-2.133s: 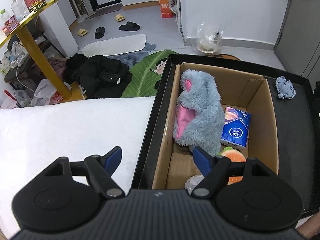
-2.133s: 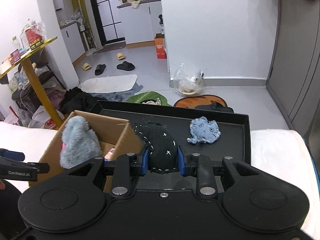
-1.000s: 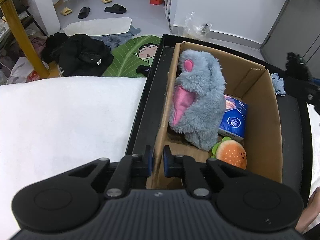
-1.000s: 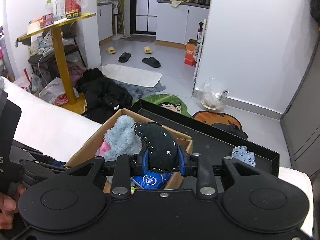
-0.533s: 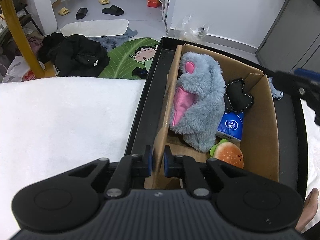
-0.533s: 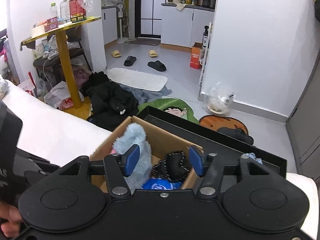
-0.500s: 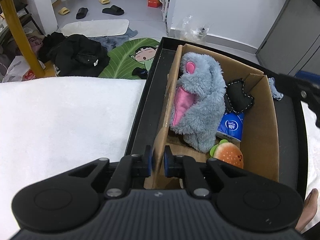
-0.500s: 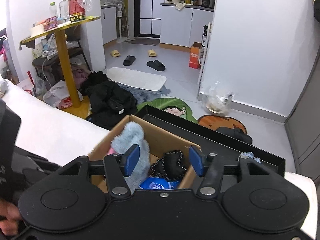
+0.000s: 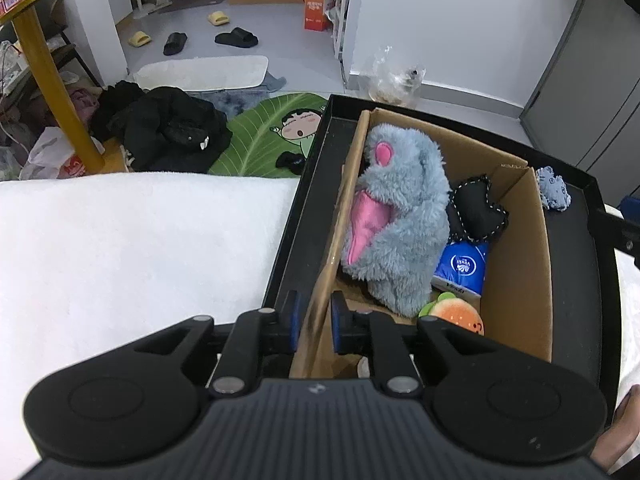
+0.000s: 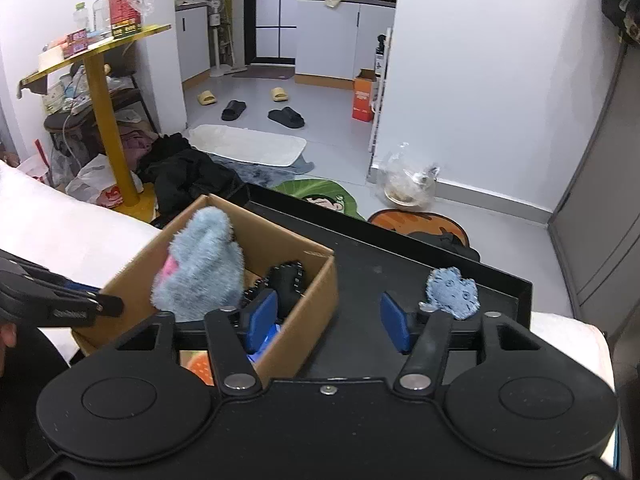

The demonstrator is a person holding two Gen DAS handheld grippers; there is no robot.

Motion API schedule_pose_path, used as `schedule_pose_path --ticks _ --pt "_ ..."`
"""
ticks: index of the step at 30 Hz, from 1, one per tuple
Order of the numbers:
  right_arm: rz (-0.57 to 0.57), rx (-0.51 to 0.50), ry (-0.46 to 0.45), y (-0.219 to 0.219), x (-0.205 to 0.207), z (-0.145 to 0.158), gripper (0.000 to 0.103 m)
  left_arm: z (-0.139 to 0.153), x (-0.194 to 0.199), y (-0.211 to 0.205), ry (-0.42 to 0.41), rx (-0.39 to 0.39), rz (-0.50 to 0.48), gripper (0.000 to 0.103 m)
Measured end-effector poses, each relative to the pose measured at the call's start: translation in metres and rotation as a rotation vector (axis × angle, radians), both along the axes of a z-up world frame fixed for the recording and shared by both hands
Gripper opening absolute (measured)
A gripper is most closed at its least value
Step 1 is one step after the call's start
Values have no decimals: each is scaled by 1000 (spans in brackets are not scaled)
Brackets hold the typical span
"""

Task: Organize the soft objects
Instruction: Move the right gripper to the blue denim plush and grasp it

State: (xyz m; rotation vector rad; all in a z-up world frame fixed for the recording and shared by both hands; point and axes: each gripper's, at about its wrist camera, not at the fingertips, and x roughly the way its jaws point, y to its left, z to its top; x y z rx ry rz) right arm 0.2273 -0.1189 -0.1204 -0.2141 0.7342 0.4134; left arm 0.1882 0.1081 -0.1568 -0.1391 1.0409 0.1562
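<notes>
A cardboard box (image 9: pixel 516 280) stands in a black tray (image 9: pixel 576 280). It holds a grey and pink plush (image 9: pixel 400 220), a black stitched plush (image 9: pixel 476 212), a blue tissue pack (image 9: pixel 460 266) and a burger plush (image 9: pixel 456 316). My left gripper (image 9: pixel 316 322) straddles the box's near left wall. Its jaws are opening, and a thin gap shows beside the left pad. My right gripper (image 10: pixel 328 325) hovers over the box's right wall (image 10: pixel 312 300) and the tray (image 10: pixel 400 256). Its jaws are opening with nothing held. A small blue-grey toy (image 10: pixel 452 292) lies on the tray just beyond the right finger.
A white towel (image 9: pixel 140 240) covers the surface left of the tray. Below, the floor holds a gold table leg (image 10: pixel 116 152), dark clothes (image 9: pixel 168 132), a green leaf mat (image 9: pixel 272 136) and slippers. A person's hand (image 9: pixel 624 412) shows at the tray's near right corner.
The right gripper let go of the black stitched plush, which now lies in the box, then moved right toward the blue-grey toy. The left pads have parted slightly around the box wall.
</notes>
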Motion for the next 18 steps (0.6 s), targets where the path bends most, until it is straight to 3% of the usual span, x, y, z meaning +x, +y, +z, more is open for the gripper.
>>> schedule_pose_path --ticks 4,8,11,18 --pt "-8 0 2 -10 4 -5 63 2 0 -2 -10 0 -6 18" --pt "-22 13 10 -22 9 -9 64 5 2 -9 -17 29 -15 39" --pt "-32 22 8 -29 11 -12 70 6 6 -13 -18 53 -9 44" --pt "-34 43 16 -46 17 -19 73 6 15 -24 -10 108 1 47"
